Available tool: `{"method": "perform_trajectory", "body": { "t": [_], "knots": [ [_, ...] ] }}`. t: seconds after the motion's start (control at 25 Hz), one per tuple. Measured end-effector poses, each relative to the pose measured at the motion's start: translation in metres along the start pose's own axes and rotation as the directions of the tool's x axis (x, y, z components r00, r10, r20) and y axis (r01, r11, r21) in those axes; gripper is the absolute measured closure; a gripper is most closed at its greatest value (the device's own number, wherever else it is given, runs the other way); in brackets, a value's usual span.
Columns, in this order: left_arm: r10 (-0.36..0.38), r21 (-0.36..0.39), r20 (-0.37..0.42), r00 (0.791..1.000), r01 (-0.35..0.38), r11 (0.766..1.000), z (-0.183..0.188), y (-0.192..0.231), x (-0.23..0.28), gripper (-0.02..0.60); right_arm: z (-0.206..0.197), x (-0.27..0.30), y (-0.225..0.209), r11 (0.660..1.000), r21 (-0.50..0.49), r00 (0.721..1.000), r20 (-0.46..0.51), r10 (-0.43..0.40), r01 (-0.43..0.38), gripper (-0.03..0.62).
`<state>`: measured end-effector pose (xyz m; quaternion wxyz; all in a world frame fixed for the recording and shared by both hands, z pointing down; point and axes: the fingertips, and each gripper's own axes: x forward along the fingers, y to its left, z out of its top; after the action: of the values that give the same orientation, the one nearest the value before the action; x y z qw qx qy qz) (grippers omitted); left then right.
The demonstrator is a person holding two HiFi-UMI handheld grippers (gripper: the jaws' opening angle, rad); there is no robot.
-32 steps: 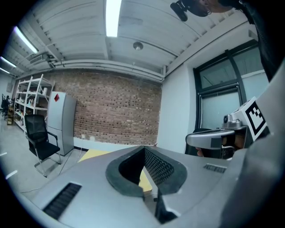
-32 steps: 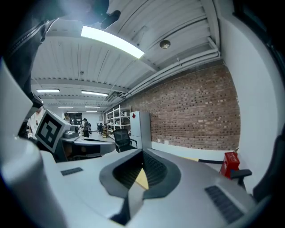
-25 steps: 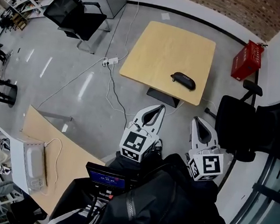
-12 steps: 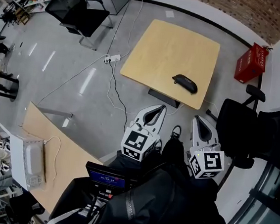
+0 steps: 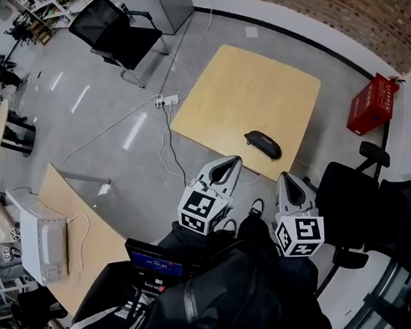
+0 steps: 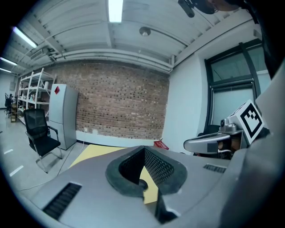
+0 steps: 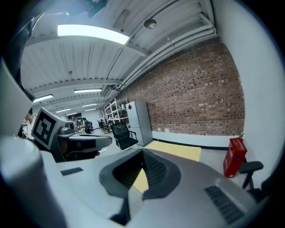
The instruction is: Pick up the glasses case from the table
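The black glasses case (image 5: 263, 144) lies near the front right edge of the square wooden table (image 5: 235, 90). Both grippers are held side by side short of that edge, above the floor, pointing towards the table. In the head view my left gripper (image 5: 232, 161) is shut and empty, a little left of the case. The right gripper (image 5: 286, 177) is shut and empty too, just right of the case. Along the left gripper (image 6: 143, 148) I see the tabletop (image 6: 100, 153) ahead. Past the right gripper (image 7: 143, 153) the table (image 7: 178, 150) shows as well. Neither gripper view shows the case.
A black office chair (image 5: 114, 30) stands at the far left and another black chair (image 5: 348, 201) close on the right. A red crate (image 5: 372, 105) sits by the wall. Cables and a power strip (image 5: 165, 101) lie on the floor. A desk (image 5: 76, 216) carries a white device (image 5: 44, 242).
The table and case have drawn closer to both grippers, which have advanced together towards the table's front edge. Both stay shut and empty.
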<state>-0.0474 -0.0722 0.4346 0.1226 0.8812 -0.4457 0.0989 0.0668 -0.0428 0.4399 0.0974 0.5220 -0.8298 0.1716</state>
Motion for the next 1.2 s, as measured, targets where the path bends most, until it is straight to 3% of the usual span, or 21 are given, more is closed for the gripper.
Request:
{"method": "perform_trajectory", "body": {
  "t": [0.36,0.6,0.8,1.08,1.2],
  "knots": [
    [0.065,-0.014,-0.108,0.992,-0.066,0.998,-0.020,0.015,0.064,0.583,-0.024,0.037,-0.071,0.997,0.073,0.999,-0.049,0.017,-0.014,0.589],
    [0.101,-0.032,-0.191,0.976,-0.109,0.994,-0.047,0.020,0.085,0.583,-0.045,0.058,-0.098,0.995,0.089,0.994,-0.101,0.046,-0.037,0.589],
    [0.119,-0.050,-0.281,0.952,-0.138,0.989,-0.087,0.033,0.085,0.583,-0.066,0.076,-0.097,0.994,0.088,0.982,-0.172,0.081,-0.066,0.589],
    [0.066,-0.128,-0.380,0.923,-0.123,0.984,-0.140,0.047,0.087,0.583,-0.103,0.105,-0.081,0.995,0.045,0.958,-0.269,0.102,-0.093,0.589],
    [0.058,-0.127,-0.431,0.901,-0.125,0.984,-0.162,0.060,0.089,0.583,-0.121,0.116,-0.079,0.995,0.024,0.943,-0.317,0.104,-0.101,0.589]
  ]
}}
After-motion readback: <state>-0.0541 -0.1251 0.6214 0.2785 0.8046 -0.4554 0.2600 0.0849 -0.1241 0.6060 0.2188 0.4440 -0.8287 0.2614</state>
